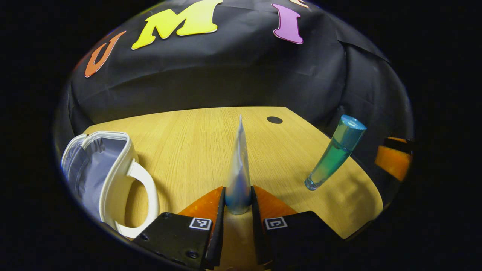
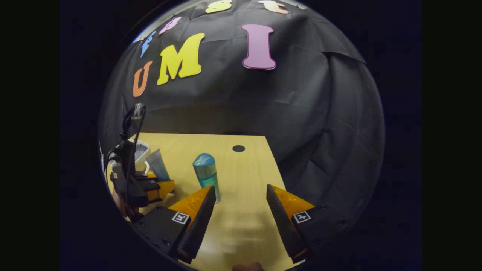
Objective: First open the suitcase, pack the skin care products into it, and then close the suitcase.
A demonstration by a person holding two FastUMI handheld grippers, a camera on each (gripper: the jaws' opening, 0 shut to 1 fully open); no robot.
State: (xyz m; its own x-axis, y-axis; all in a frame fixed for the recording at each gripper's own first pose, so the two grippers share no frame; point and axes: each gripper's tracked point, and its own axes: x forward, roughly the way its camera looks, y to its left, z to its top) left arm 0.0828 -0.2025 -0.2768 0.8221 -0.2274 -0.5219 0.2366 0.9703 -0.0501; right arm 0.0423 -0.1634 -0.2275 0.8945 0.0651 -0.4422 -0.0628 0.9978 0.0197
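My left gripper (image 1: 238, 190) is shut on the lower end of a pale blue-grey tube (image 1: 239, 162), held upright and edge-on above the wooden table (image 1: 188, 143). To its left lies the small white suitcase (image 1: 113, 177), open, with its grey lining and handle showing. A teal bottle (image 1: 335, 152) with a blue cap stands on the table to the right. In the right gripper view my right gripper (image 2: 241, 188) is open with nothing between its fingers, and the teal bottle (image 2: 206, 173) stands just ahead of its left finger. Farther left, the left gripper (image 2: 150, 188) holds the tube (image 2: 158, 165) near the suitcase (image 2: 141, 148).
A small dark round hole (image 1: 274, 120) sits near the table's far edge (image 2: 238, 148). The black cloth wall rises right behind the table. The table's right edge runs close to the bottle. The right gripper's body (image 1: 393, 160) shows past that edge.
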